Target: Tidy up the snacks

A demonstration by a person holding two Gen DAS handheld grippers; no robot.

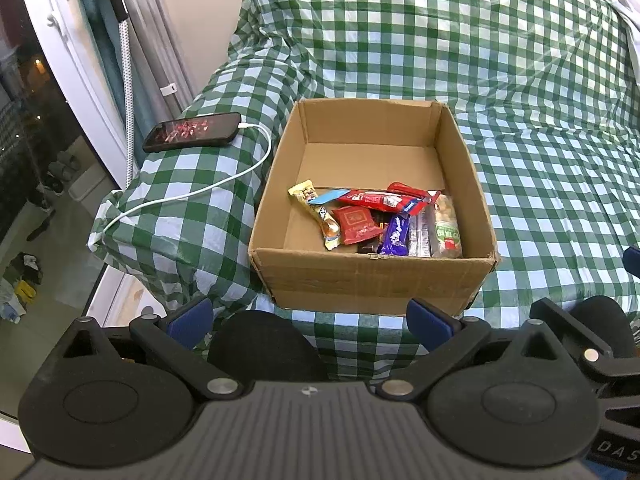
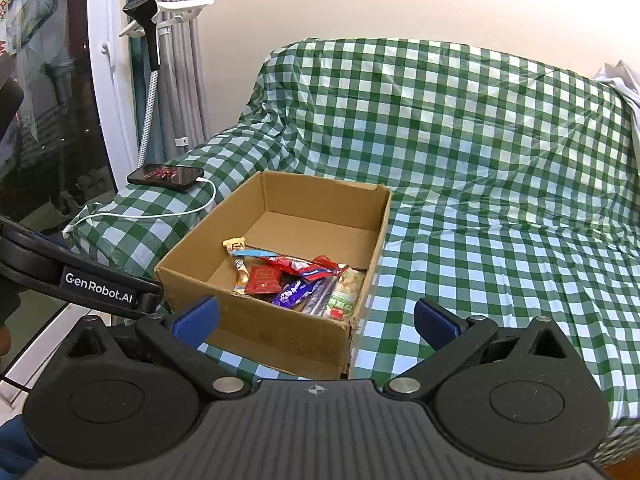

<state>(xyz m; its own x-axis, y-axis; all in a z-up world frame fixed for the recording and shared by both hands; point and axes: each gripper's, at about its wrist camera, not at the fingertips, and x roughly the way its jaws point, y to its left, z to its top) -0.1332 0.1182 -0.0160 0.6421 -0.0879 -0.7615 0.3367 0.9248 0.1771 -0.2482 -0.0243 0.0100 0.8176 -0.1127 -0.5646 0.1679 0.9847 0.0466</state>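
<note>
Left wrist view: left gripper (image 1: pixel 310 318) has its fingers (image 1: pixel 192 320) spread wide and empty, just short of the cardboard box (image 1: pixel 372 280). Right gripper (image 2: pixel 316 320) is likewise wide open, holding nothing. Snacks (image 1: pixel 376 220) lie heaped in the box's near end on the checked bed cover (image 1: pixel 540 160). No loose snacks show outside the box, so the sorting looks about finished, though its near wall may hide some.

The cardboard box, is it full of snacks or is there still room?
Partly full. The cardboard box is open-topped, with snack packets piled only at its near end; the far part of its floor is bare.
</note>
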